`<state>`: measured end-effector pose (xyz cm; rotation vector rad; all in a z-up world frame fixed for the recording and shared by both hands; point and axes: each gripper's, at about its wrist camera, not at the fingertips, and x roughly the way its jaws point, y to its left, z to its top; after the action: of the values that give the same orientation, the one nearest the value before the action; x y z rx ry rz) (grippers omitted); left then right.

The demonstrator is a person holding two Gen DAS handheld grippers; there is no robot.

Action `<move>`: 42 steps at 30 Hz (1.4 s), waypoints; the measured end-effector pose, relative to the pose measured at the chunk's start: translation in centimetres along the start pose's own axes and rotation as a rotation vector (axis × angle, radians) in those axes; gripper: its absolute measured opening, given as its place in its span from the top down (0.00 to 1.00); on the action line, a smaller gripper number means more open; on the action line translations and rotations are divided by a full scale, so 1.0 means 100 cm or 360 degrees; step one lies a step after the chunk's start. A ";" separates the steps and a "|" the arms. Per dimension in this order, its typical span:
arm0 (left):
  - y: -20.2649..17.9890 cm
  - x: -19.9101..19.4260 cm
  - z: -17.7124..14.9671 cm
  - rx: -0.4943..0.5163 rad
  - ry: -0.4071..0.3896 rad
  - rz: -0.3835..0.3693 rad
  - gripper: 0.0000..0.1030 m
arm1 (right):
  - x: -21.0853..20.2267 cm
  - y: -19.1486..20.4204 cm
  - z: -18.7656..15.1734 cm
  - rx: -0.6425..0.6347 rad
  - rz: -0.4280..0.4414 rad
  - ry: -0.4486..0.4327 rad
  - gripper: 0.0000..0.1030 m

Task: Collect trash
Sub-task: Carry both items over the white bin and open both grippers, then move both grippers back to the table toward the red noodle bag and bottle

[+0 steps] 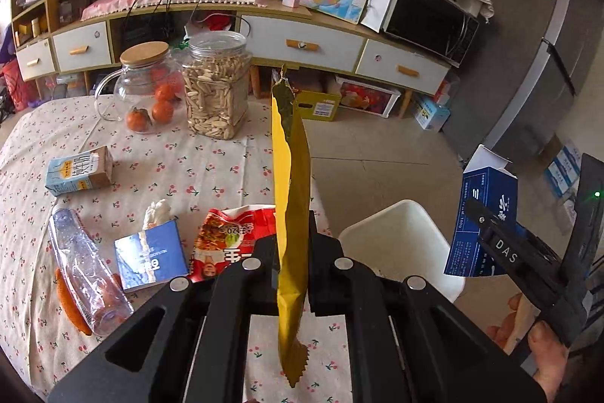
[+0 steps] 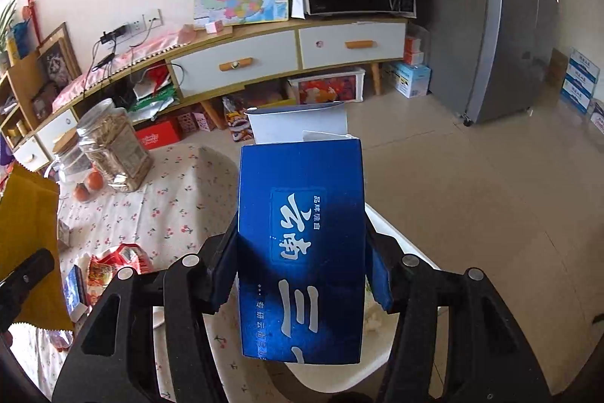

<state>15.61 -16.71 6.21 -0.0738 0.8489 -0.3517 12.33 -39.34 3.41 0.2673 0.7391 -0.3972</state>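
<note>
My left gripper (image 1: 292, 259) is shut on a yellow-green wrapper (image 1: 292, 195), held upright above the table edge. My right gripper (image 2: 302, 263) is shut on a dark blue carton (image 2: 302, 244) with its top flap open, held over a white bin (image 2: 400, 252). The carton (image 1: 481, 214) and the bin (image 1: 400, 244) also show in the left wrist view, right of the wrapper. On the table lie a red snack bag (image 1: 226, 237), a small blue box (image 1: 151, 259), a crushed clear bottle (image 1: 83, 270), a milk carton (image 1: 79, 170) and a white tissue (image 1: 158, 210).
A floral tablecloth (image 1: 211, 169) covers the table. A seed jar (image 1: 217, 85) and a glass jug with oranges (image 1: 145, 89) stand at its far side. A sideboard (image 1: 302, 44) with a microwave (image 1: 430, 21) lines the wall; a grey fridge (image 2: 502, 25) stands right.
</note>
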 end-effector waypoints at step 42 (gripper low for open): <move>-0.084 0.052 -0.013 0.0336 0.0070 0.0263 0.21 | -0.025 -0.052 0.007 0.0279 -0.0183 -0.0223 0.07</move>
<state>15.50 -26.26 3.31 0.2000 0.8503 -0.2864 8.80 -43.64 5.18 0.3592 0.5841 -0.5857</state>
